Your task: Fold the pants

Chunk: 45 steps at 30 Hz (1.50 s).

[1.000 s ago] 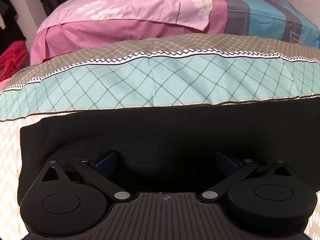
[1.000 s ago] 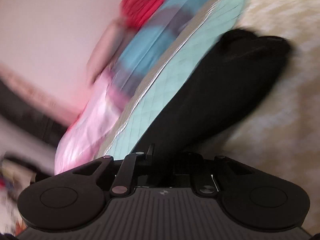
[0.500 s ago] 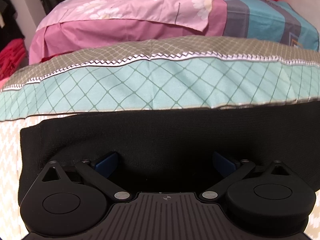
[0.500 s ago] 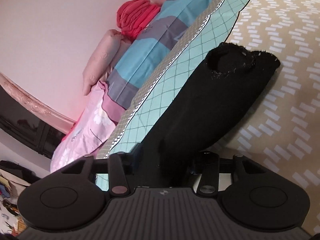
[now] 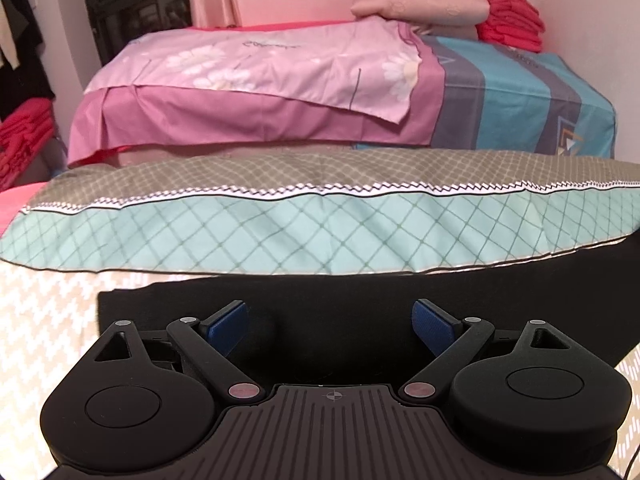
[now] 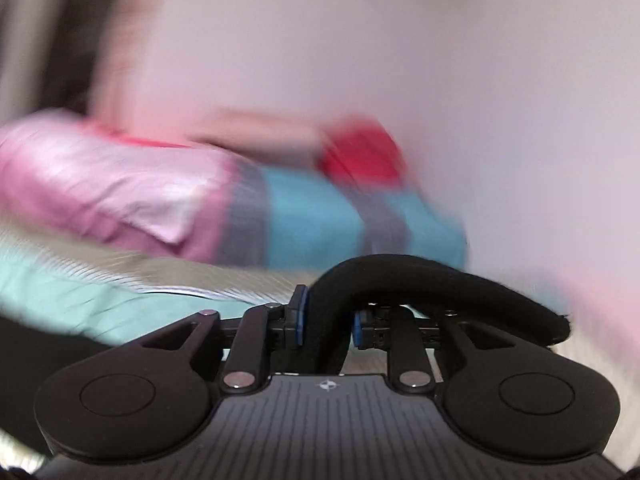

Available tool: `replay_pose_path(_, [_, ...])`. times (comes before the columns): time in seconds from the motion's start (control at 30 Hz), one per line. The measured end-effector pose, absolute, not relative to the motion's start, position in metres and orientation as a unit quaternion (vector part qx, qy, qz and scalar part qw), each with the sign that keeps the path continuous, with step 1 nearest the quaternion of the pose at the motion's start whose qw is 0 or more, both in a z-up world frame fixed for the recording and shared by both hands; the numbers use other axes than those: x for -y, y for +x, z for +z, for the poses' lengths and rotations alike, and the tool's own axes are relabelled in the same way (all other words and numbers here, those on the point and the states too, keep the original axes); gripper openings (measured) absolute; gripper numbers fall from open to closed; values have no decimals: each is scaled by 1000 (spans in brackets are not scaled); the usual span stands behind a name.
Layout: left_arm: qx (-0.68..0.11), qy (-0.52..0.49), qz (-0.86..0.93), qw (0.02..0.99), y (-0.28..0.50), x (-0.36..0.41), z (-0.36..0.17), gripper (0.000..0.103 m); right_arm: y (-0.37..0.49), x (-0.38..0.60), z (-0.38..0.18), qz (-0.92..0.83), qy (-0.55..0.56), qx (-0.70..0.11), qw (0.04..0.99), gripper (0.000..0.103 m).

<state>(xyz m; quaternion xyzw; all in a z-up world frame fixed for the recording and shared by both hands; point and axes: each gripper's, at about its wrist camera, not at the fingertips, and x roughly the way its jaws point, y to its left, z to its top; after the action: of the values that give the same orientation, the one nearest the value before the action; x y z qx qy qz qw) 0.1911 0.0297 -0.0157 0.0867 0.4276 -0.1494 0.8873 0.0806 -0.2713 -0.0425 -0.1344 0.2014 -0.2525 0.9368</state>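
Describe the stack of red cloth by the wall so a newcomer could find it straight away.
Look at the bed against the pink wall. At its far right corner, beside a beige pillow, sits the stack of folded red cloth. It is the only bright red pile on top of the striped blue cover.

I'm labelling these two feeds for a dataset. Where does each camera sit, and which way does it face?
Left wrist: on the left gripper, angled down at the black pants on the bed; its own open blue-padded fingers show.
Right wrist: on the right gripper, facing more level, blurred; its fingers pinch a fold of the pants.
Shared: the pants, teal checked cover, pink sheet, red stack.
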Motion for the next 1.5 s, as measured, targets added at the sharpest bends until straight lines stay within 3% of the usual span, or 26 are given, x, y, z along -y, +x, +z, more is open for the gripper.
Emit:
replay_pose_path(0.07, [-430,84,-145,887,190,-39,-15,103,89,214,-65,-179,-227,-207,935,42])
replay_pose_path(0.13, [-435,83,-140,885,187,-48,-16,103,104,172,-103,-117,-310,-264,906,46])
replay_pose_path(0.17, [-437,84,-138,885,186,-53,-16,103,111,158,-123,-91,-336,-302,888,43])
replay_pose_path(0.2, [-438,86,-137,884,185,-58,-16,103,115,151,-136,-77,-344,-327,877,32])
replay_pose_path(0.37, [-432,95,-130,887,174,-83,-10,103,119,155,-123,-98,-294,-324,894,32])
replay_pose_path(0.5, [-431,85,-128,889,171,-94,-8,103,111,140,-114,-74,-304,-284,906,28])
replay_pose_path(0.67, [-421,92,-137,892,170,-86,-4,103,112,135,-135,-42,-340,-313,886,27])
replay_pose_path(0.9, [-399,99,-191,891,174,-21,-3,103,93,140,-126,-28,-334,-288,897,24])
replay_pose_path(1.07, [-412,124,-227,873,174,52,-37,103,90,148,-126,-30,-326,-290,899,24])
replay_pose_path(1.1, [-423,133,-225,867,175,64,-47,103,90,148,-125,-33,-322,-288,901,29])
replay_pose_path(1.13, [-434,144,-220,862,175,73,-58,103,90,150,-126,-40,-322,-285,902,46])
replay_pose_path(1.2, [-433,154,-209,863,172,78,-73,103,91,158,-128,-59,-326,-283,900,61])
replay_pose_path(1.3, [-433,143,-201,867,172,68,-77,103,81,181,-124,-78,-306,-282,906,63])
replay_pose_path(1.4, [-444,134,-196,864,177,64,-79,103,65,209,-118,-111,-283,-276,912,74])
replay_pose_path(1.5, [-439,141,-190,867,174,67,-79,103,63,222,-115,-143,-245,-284,916,78])
